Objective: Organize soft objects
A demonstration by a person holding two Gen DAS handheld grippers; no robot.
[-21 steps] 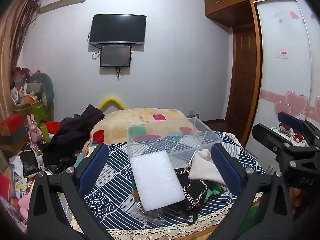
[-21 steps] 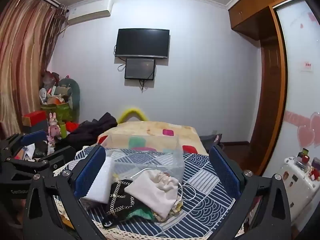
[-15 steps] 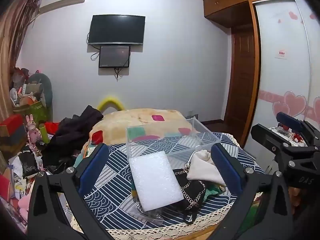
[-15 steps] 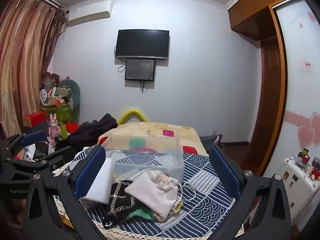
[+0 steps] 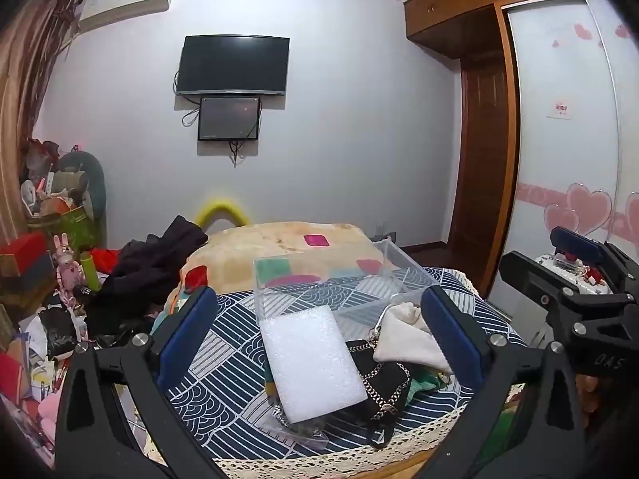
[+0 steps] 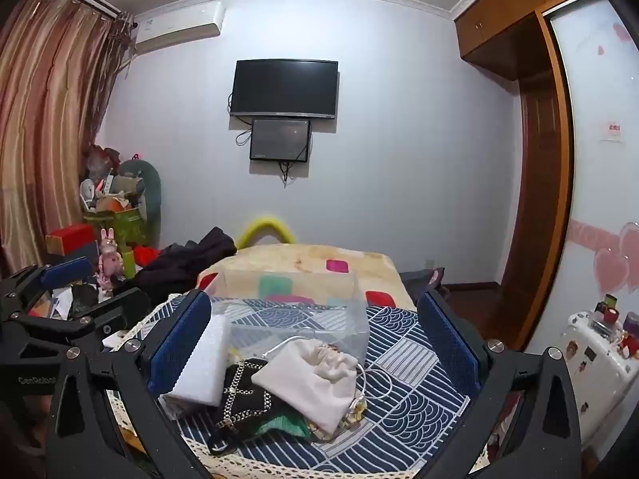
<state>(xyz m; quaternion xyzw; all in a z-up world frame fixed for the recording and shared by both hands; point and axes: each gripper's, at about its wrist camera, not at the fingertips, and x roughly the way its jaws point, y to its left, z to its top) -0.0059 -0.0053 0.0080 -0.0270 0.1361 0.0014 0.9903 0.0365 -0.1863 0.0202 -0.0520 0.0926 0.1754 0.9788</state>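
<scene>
Black left tool (image 6: 52,311) (reads "GenRobot") — spread | right tool (image 6: 315,343) — spread, empty

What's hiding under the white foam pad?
The white foam pad lies over a clear plastic packet and the edge of the black chain bag. Whatever else sits beneath is covered.

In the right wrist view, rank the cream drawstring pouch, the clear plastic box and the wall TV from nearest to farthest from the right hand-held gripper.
1. Cream drawstring pouch: just ahead of the open right hand-held gripper, lying on the pile.
2. Clear plastic box: right behind the pouch, on the patterned cloth.
3. Wall TV: mounted on the far wall.
</scene>
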